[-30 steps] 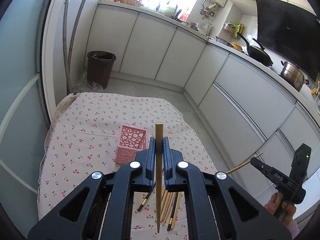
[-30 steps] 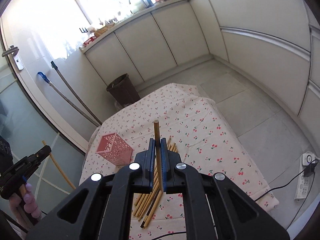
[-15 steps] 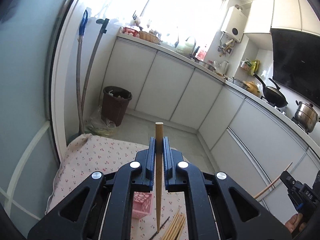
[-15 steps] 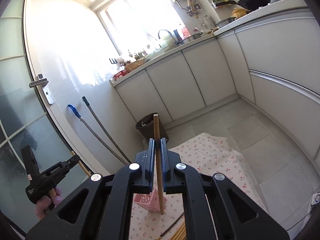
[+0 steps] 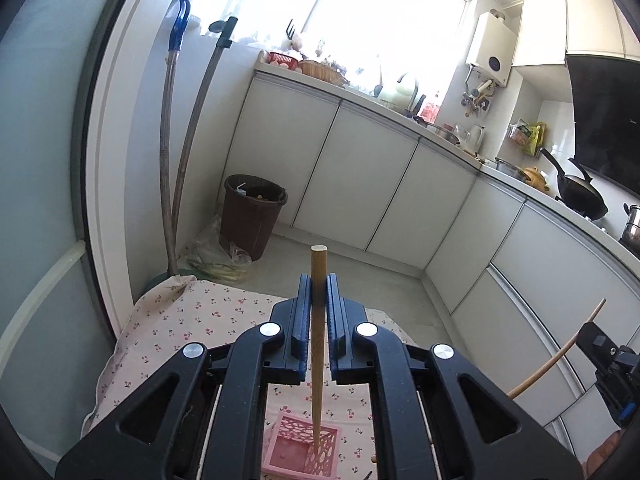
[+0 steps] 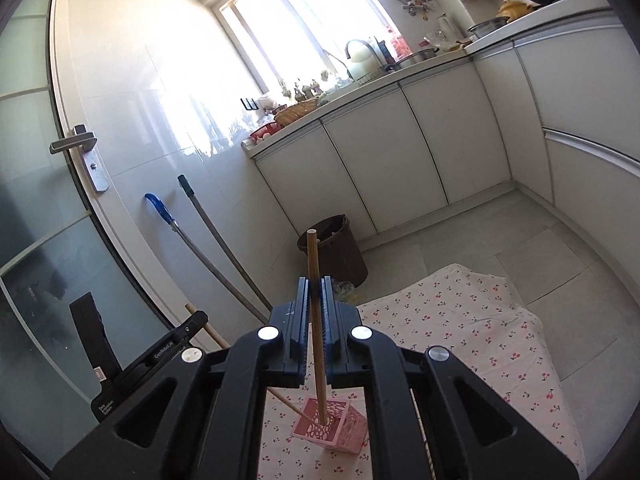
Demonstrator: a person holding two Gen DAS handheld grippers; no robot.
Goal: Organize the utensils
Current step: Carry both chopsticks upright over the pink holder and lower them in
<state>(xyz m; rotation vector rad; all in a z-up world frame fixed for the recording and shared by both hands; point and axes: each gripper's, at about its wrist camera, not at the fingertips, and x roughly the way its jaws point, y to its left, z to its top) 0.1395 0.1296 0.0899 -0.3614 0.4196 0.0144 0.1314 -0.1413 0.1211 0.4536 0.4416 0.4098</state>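
Observation:
My left gripper (image 5: 318, 285) is shut on a wooden chopstick (image 5: 319, 344) that stands nearly upright. Its lower end is over the pink lattice basket (image 5: 292, 452) on the cherry-print cloth (image 5: 188, 312). My right gripper (image 6: 316, 285) is shut on a second chopstick (image 6: 315, 320), whose lower end lines up with the basket (image 6: 340, 428); I cannot tell whether either tip is inside. In the right wrist view the left gripper (image 6: 194, 320) comes in from the left, its chopstick (image 6: 286, 400) slanting to the basket's rim. The right gripper (image 5: 592, 332) shows at the left wrist view's right edge.
A brown bin (image 5: 254, 220) stands on the floor beyond the cloth's far end, with two mop handles (image 5: 172, 160) leaning on the wall beside it. White cabinets (image 5: 360, 172) line the back and right. A glass door (image 6: 36, 200) is on the left.
Both grippers have risen and swung toward the basket, each keeping its chopstick. The loose pile of chopsticks on the cloth has dropped out of view, and the basket now sits under both tips.

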